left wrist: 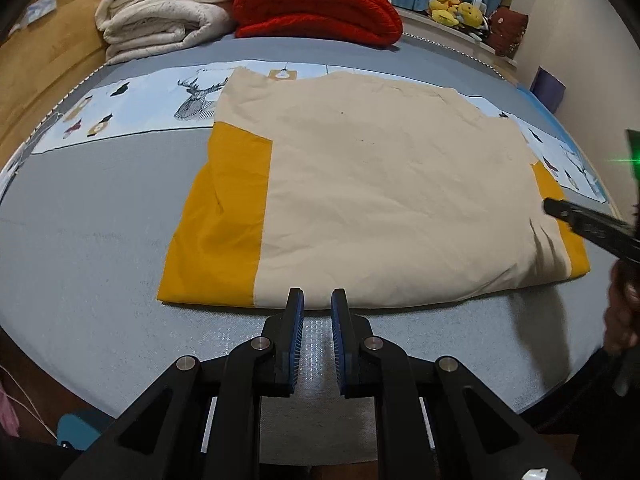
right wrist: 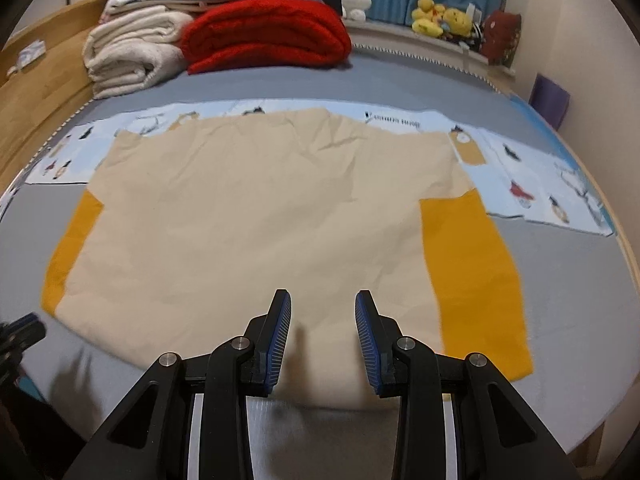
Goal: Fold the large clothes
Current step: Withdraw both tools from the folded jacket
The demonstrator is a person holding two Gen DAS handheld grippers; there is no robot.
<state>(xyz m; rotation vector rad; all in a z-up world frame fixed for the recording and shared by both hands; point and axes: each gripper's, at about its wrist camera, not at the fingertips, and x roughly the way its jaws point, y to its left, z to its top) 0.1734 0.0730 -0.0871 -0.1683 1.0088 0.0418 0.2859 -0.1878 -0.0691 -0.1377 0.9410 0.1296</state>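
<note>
A large beige garment [left wrist: 380, 180] with mustard-yellow side panels [left wrist: 216, 220] lies flat on the grey bed [left wrist: 80, 240]. In the left wrist view my left gripper [left wrist: 317, 294] hovers at the garment's near hem. Its jaws stand a narrow gap apart with nothing between them. In the right wrist view the same garment [right wrist: 260, 220] fills the middle, and my right gripper [right wrist: 322, 296] hangs open over its near edge, empty. A black finger of the right gripper [left wrist: 560, 208] shows at the garment's right side. Part of the left gripper [right wrist: 24, 330] shows at the left edge.
Folded cream blankets [left wrist: 160, 12] and a red blanket [left wrist: 316, 8] are stacked at the bed's far end. A printed light-blue cloth strip [left wrist: 140, 108] lies under the garment's far edge. Plush toys [left wrist: 456, 8] sit on a ledge. A wooden bed frame [left wrist: 40, 60] runs along the left.
</note>
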